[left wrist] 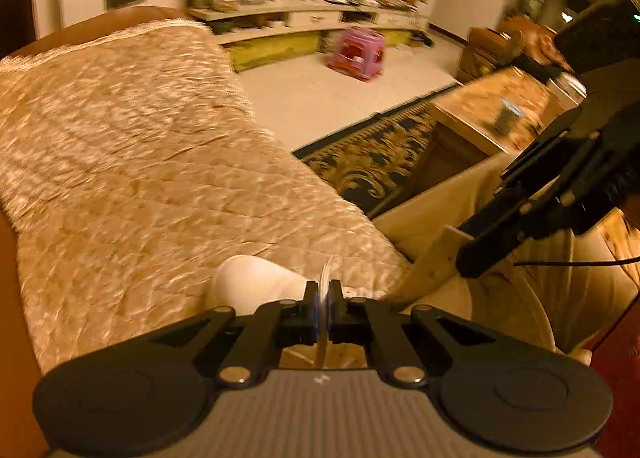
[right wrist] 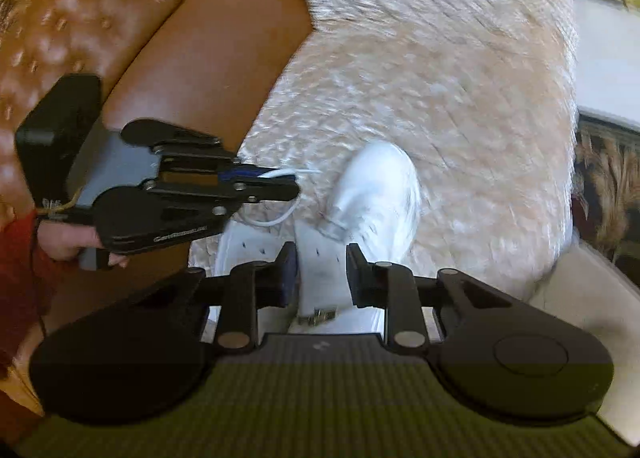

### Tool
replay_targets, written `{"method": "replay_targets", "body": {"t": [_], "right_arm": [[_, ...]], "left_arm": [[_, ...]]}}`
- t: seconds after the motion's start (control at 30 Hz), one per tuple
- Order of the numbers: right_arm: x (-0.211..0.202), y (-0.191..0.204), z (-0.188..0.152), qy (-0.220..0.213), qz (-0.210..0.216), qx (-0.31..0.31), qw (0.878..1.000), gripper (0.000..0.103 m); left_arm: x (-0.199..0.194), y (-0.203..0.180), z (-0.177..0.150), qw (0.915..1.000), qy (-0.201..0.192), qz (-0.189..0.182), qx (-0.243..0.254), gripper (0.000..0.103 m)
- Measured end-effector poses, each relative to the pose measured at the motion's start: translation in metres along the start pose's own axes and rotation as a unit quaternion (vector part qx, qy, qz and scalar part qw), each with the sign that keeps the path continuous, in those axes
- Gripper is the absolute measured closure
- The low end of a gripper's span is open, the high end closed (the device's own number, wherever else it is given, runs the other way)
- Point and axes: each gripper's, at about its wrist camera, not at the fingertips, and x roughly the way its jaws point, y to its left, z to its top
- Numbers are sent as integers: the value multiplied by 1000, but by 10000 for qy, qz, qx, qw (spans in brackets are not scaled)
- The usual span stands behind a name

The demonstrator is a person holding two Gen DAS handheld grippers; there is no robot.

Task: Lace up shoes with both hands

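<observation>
A white shoe (right wrist: 376, 185) lies on a quilted beige sofa cover (right wrist: 440, 57), toe pointing away; in the left wrist view only its toe (left wrist: 248, 282) shows. My left gripper (left wrist: 325, 298) is shut on a thin white lace (left wrist: 329, 266). From the right wrist view the same gripper (right wrist: 294, 181) hangs left of the shoe, with the lace (right wrist: 280, 217) looping down to the eyelets. My right gripper (right wrist: 322, 274) hovers over the shoe's tongue (right wrist: 320, 258), jaws partly apart, and I see no pad pressing on anything. It also shows at the right (left wrist: 468, 262).
A brown leather sofa back (right wrist: 200, 37) rises to the left. A patterned carpet (left wrist: 372, 153), a wooden coffee table (left wrist: 492, 105) with a cup on it and a pink stool (left wrist: 356, 53) stand beyond the sofa's edge. A hand (right wrist: 68, 242) in a red sleeve holds the left gripper.
</observation>
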Motion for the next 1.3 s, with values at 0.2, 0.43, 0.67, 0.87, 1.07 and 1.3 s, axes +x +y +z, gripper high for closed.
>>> {"method": "replay_targets", "body": {"t": [0.2, 0.43, 0.67, 0.87, 1.07, 1.3], "right_arm": [[-6, -56, -22, -270, 446, 1778, 9827, 72], [2, -94, -41, -437, 656, 2911, 9534, 72], [9, -122, -73, -740, 736, 3966, 9121, 72], [14, -122, -73, -753, 742, 3853, 9167, 72], [13, -130, -77, -742, 817, 4001, 9098, 72], [15, -135, -78, -735, 953, 4000, 9086, 71]], "left_arm": [[13, -12, 18, 9965, 437, -237, 671, 99], [31, -28, 40, 9809, 1175, -424, 1493, 99], [51, -53, 67, 9577, 1798, -748, 2119, 99], [71, -71, 64, 9464, 2216, -612, 2267, 99], [73, -73, 55, 9400, 2516, -335, 2281, 99], [69, -74, 59, 9459, 2270, -385, 2286, 99]]}}
